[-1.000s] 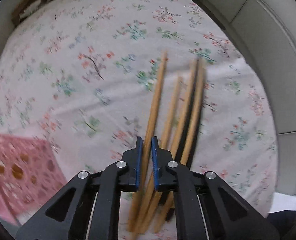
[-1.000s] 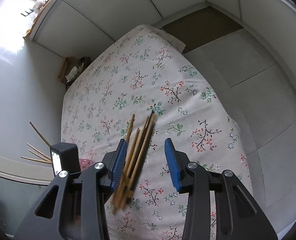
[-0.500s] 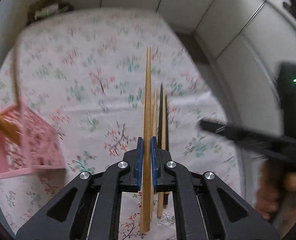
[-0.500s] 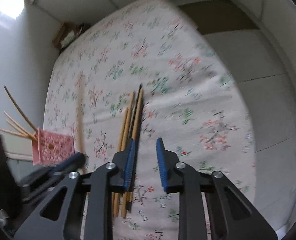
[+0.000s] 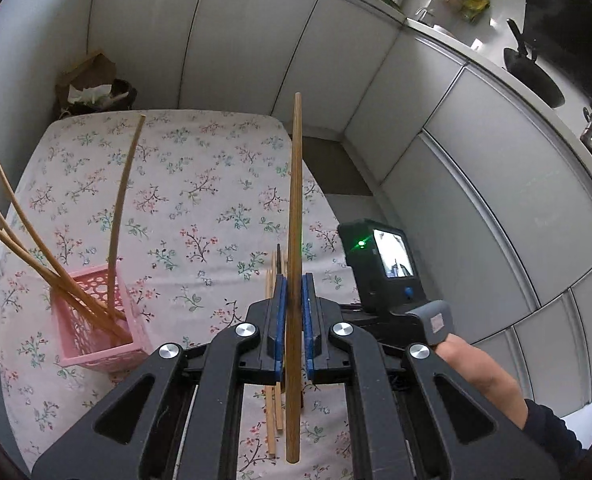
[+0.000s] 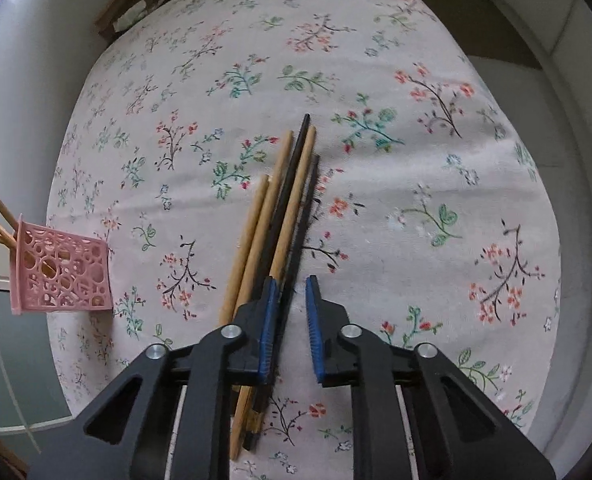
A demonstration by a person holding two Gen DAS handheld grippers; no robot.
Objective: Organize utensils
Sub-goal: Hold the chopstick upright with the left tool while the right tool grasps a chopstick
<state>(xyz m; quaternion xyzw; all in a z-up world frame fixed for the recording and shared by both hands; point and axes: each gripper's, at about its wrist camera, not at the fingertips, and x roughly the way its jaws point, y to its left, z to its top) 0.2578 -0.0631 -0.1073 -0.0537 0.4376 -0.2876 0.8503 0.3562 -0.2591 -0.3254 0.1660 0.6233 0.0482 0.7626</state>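
Note:
My left gripper (image 5: pixel 292 284) is shut on one wooden chopstick (image 5: pixel 296 200), held up off the table and pointing away from me. Left of it stands a pink perforated basket (image 5: pixel 108 360) with several thin chopsticks (image 5: pixel 28 232) leaning out. In the right wrist view my right gripper (image 6: pixel 290 284) hangs low over a bundle of wooden and dark chopsticks (image 6: pixel 292 184) lying on the floral cloth (image 6: pixel 415 200). Its jaws are closing. A dark chopstick (image 6: pixel 309 200) runs into the gap beside the left pad, and the pads do not press on it.
The pink basket (image 6: pixel 64 276) stands near the table's left edge. A brown paper bag (image 5: pixel 92 80) sits beyond the far end. Grey cabinet doors (image 5: pixel 495 200) line the right side. The right gripper's camera housing (image 5: pixel 379 264) and a person's forearm (image 5: pixel 483 380) are close on the right.
My left gripper has lifted one wooden chopstick off the bundle and tipped upward. My right gripper has come down over the remaining bundle and its jaws have narrowed.

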